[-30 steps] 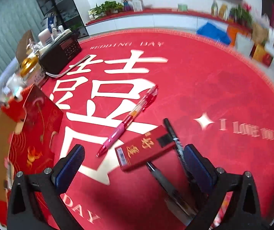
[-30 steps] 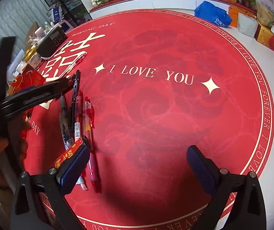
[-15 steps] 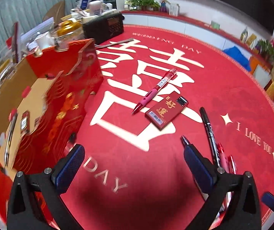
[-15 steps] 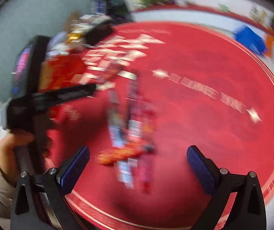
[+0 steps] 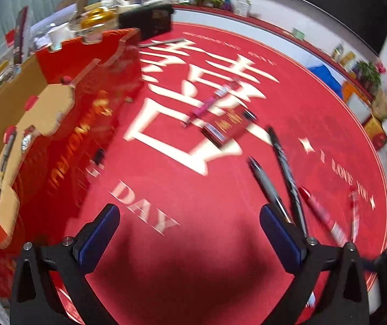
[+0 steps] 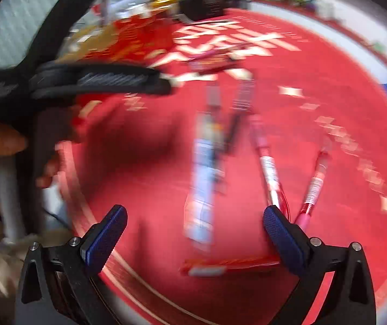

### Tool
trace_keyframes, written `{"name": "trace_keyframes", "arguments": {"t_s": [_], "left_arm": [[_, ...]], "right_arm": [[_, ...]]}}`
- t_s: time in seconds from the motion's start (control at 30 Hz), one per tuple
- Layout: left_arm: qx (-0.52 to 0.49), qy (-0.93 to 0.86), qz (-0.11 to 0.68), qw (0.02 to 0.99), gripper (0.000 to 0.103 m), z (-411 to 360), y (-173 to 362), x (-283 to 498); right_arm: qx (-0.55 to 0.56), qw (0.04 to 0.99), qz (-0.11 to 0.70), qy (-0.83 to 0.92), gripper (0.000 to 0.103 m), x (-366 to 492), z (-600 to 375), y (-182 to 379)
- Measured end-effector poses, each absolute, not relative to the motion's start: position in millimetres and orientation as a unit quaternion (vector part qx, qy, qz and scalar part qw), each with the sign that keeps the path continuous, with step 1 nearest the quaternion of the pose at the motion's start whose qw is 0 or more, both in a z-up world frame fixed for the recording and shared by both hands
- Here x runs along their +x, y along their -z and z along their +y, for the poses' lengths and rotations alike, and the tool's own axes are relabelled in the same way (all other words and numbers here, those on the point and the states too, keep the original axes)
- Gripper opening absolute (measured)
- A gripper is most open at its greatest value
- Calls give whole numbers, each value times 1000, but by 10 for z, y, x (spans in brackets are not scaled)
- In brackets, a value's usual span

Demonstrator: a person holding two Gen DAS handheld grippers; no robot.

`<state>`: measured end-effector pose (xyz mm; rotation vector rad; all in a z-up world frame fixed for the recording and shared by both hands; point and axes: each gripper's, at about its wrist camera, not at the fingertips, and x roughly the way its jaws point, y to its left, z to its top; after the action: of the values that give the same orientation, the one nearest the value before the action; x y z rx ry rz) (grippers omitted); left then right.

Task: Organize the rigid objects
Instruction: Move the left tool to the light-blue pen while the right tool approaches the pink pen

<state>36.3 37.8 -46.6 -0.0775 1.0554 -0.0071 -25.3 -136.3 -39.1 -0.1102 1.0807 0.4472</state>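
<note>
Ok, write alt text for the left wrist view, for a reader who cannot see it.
The open, empty left tool hovers over a round red mat with white lettering. Pens and a small red box lie scattered ahead and to the right; a red cardboard box stands open at left.

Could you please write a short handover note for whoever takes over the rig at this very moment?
Left gripper: open, empty, above the red mat.
Right gripper: open, empty, over the pens.
Red box stands at the mat's left; one pen already lies inside.
Left on the mat: pink pen, small red case, grey pen, black pen, two red pens, and a flat red item, blurred.
</note>
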Motion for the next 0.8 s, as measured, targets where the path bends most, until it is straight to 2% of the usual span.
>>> {"name": "trace_keyframes", "arguments": {"t_s": [0.2, 0.37, 0.53, 0.67, 0.8], "left_arm": [[11, 48, 517, 854, 103, -138, 614, 125], [46, 47, 515, 855, 103, -356, 726, -19], [47, 25, 502, 863, 103, -218, 717, -38], [10, 22, 520, 854, 103, -62, 726, 24], [14, 16, 520, 854, 103, -145, 707, -11]], "right_arm": [[88, 864, 488, -88, 101, -229, -2153, 224], [120, 848, 515, -36, 101, -288, -2538, 350], [74, 851, 519, -39, 101, -354, -2485, 454], [-12, 865, 497, -66, 101, -184, -2199, 457], [-64, 867, 486, -84, 101, 36, -2087, 446]]}}
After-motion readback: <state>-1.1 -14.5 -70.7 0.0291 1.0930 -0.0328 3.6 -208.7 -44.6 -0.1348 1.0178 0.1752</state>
